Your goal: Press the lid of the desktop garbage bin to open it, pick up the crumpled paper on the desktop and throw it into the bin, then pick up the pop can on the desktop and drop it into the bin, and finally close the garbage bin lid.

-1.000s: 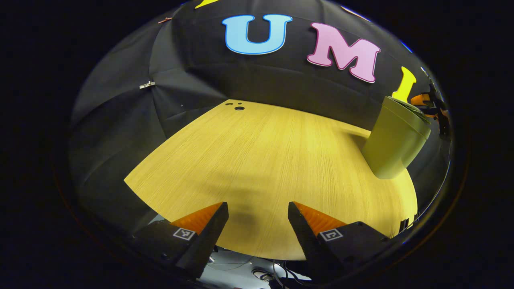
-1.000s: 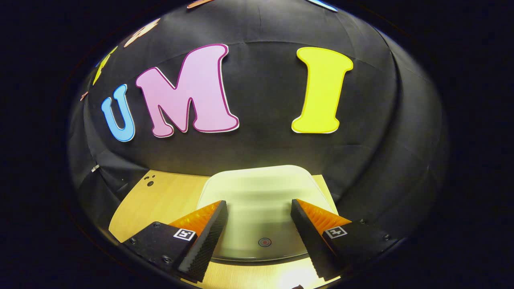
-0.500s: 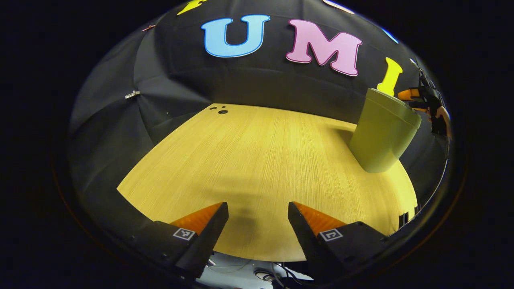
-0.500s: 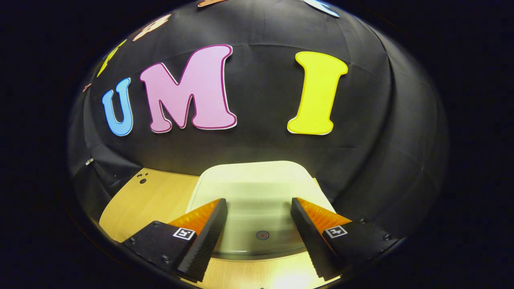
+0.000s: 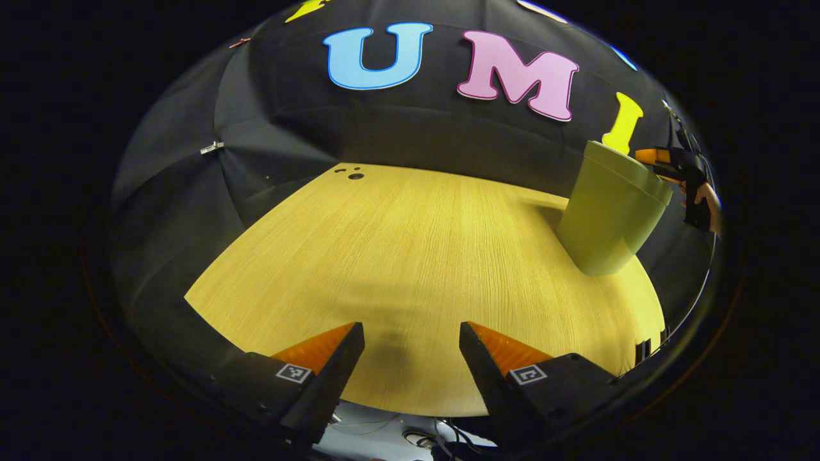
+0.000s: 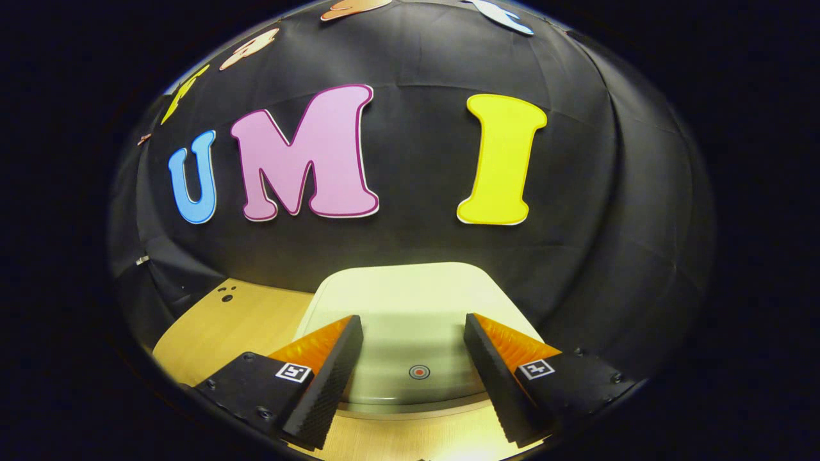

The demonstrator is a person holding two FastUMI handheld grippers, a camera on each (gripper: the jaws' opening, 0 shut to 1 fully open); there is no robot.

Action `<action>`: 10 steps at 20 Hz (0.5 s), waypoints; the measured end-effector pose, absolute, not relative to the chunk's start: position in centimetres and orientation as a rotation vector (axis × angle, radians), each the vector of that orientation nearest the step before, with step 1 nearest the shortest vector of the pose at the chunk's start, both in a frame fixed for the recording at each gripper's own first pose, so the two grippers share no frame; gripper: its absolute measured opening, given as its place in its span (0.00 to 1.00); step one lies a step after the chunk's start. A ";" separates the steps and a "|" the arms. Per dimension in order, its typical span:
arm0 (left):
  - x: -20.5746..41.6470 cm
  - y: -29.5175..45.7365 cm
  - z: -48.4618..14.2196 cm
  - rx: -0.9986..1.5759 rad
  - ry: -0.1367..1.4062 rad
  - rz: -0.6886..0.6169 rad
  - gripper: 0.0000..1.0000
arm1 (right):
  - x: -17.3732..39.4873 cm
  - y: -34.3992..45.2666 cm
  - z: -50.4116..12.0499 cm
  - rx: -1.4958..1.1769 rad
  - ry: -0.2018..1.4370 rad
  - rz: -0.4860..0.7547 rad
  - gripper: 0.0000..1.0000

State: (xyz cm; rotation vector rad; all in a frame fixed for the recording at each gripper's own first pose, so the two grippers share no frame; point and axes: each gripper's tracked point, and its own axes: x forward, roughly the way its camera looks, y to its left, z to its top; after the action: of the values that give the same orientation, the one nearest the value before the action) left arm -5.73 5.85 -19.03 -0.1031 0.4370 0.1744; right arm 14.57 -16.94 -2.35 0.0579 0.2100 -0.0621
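The pale green garbage bin (image 5: 608, 218) stands at the right of the wooden table (image 5: 410, 256), its lid (image 6: 403, 307) lying flat and closed. A small round red mark (image 6: 419, 371) sits near the lid's front edge. My right gripper (image 6: 413, 358) hovers open just over the lid's front, one finger on each side of the mark. In the left gripper view that same gripper (image 5: 666, 165) shows at the bin's top edge, held by a hand (image 5: 703, 203). My left gripper (image 5: 411, 358) is open above the table's near edge, with nothing between its fingers.
Small dark holes (image 5: 354, 173) mark the table's far end by the black cloth wall. Cables and a pale floor (image 5: 397, 435) show below the table's near edge.
The lid went from slightly raised to flat on the bin. My right gripper tilted a little, so the lid sits lower in its view. The left gripper shifted slightly, then held still.
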 end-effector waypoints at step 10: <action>-5.5 6.7 -9.1 -0.011 0.186 0.171 0.96 | 10.0 -16.3 2.1 0.044 0.107 -0.119 0.99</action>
State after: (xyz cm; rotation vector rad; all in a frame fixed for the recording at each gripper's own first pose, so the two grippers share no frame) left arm -5.50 6.66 -9.15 -0.0108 0.1863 0.1712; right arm 9.99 -16.26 2.10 0.0437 0.1068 -0.1191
